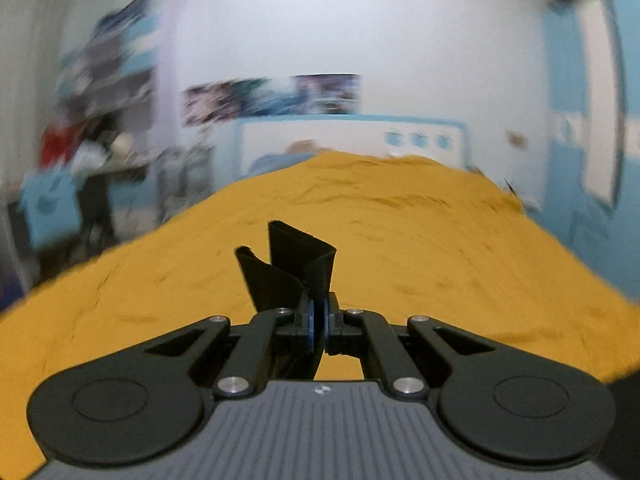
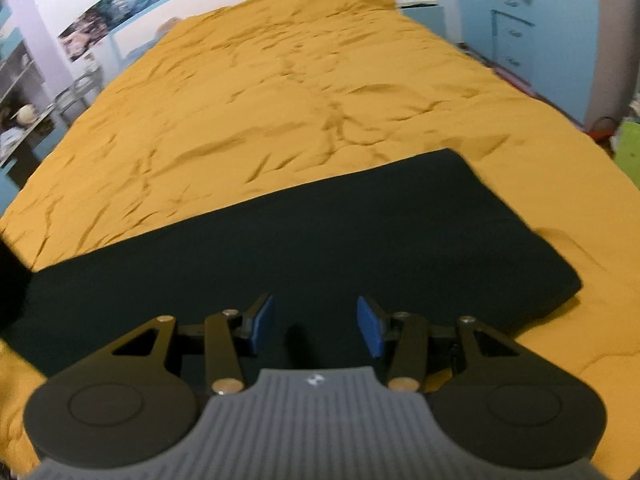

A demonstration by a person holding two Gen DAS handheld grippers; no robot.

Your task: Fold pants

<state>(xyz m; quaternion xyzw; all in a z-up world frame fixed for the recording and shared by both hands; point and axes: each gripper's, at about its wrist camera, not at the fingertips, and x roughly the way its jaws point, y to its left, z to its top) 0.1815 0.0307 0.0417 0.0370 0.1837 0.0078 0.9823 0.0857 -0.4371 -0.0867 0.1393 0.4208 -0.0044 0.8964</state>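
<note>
Black pants (image 2: 320, 248) lie flat as a long dark band across the near part of a bed with a mustard-yellow cover (image 2: 280, 100). My right gripper (image 2: 316, 328) hovers over the near edge of the pants, open, its blue pads (image 2: 370, 330) apart with only cloth below them. In the left wrist view my left gripper (image 1: 320, 312) is shut on a folded edge of the black pants (image 1: 296, 268), which sticks up in front of the pads, lifted above the yellow cover (image 1: 400, 232). The surroundings in that view are blurred.
Blue cabinets and drawers (image 2: 512, 40) stand at the bed's right side. Shelves with clutter (image 2: 24, 120) are on the left. Posters (image 2: 104, 20) hang on the white far wall. A green object (image 2: 628, 148) sits at the right edge.
</note>
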